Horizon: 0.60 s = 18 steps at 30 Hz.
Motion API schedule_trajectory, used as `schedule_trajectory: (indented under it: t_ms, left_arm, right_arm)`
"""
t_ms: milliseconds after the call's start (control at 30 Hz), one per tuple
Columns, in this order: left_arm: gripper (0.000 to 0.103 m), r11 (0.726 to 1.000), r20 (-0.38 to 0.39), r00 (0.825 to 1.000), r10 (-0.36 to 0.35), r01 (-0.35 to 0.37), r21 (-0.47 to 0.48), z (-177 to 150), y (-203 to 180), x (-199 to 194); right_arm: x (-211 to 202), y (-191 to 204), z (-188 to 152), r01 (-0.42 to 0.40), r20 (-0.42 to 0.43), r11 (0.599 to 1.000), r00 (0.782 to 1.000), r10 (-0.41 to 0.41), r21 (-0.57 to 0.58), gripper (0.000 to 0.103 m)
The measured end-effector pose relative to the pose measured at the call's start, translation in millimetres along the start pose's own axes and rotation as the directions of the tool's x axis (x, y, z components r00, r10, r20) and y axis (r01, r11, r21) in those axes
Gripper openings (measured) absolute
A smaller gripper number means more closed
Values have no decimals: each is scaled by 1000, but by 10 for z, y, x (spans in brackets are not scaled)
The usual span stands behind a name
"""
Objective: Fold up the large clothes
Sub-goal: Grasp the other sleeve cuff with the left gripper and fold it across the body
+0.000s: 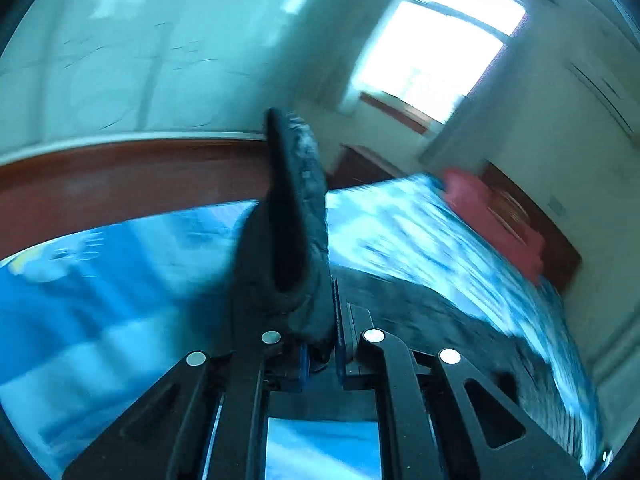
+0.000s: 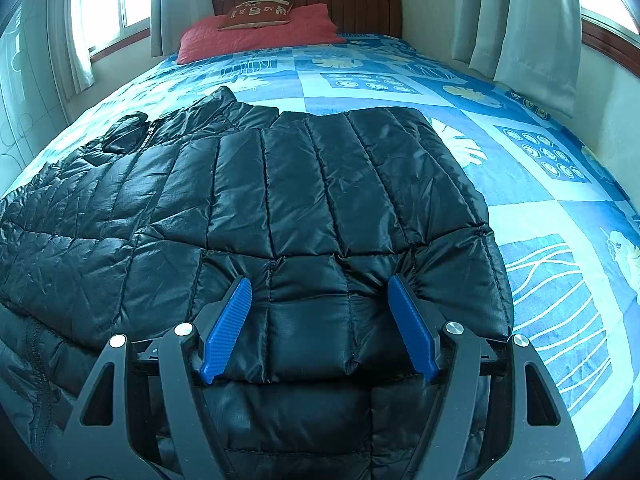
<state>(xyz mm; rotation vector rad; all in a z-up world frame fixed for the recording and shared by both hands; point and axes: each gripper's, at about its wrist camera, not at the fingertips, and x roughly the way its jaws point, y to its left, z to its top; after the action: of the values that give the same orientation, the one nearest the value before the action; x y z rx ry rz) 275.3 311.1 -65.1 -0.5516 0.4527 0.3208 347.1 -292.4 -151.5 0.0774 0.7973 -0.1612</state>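
Observation:
A black quilted puffer jacket [image 2: 280, 184] lies spread across the bed, its collar and zip toward the left. My right gripper [image 2: 319, 280] stands open low over the jacket's near part. A padded fold of it lies between the blue pads [image 2: 228, 328], which do not squeeze it. In the blurred left wrist view, my left gripper [image 1: 320, 332] is shut on a bunched part of the jacket [image 1: 294, 216], which sticks up beyond the fingers above the bed. More of the jacket [image 1: 420, 308] trails down to the right onto the sheet.
The bed's blue patterned sheet [image 2: 540, 208] shows to the right of and beyond the jacket. A red pillow [image 2: 256, 38] with a brown cushion [image 2: 260, 14] lies against the wooden headboard [image 2: 360, 8]. Curtains [image 2: 528, 20] and windows flank the bed. A wooden rail [image 1: 120, 176] runs along the wall.

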Motion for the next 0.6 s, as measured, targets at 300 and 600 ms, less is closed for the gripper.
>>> schedule_trajectory:
  t_ms: [300, 600]
  left_arm:
    - [9, 944, -161, 973, -165, 203, 259, -755, -1685, 246]
    - [9, 863, -313, 926, -213, 328, 383, -1689, -2805, 316]
  right_arm:
    - [0, -22, 7, -9, 5, 1000, 1000, 9, 10, 71]
    - [-1, -24, 8, -19, 9, 1000, 1000, 18, 18, 71]
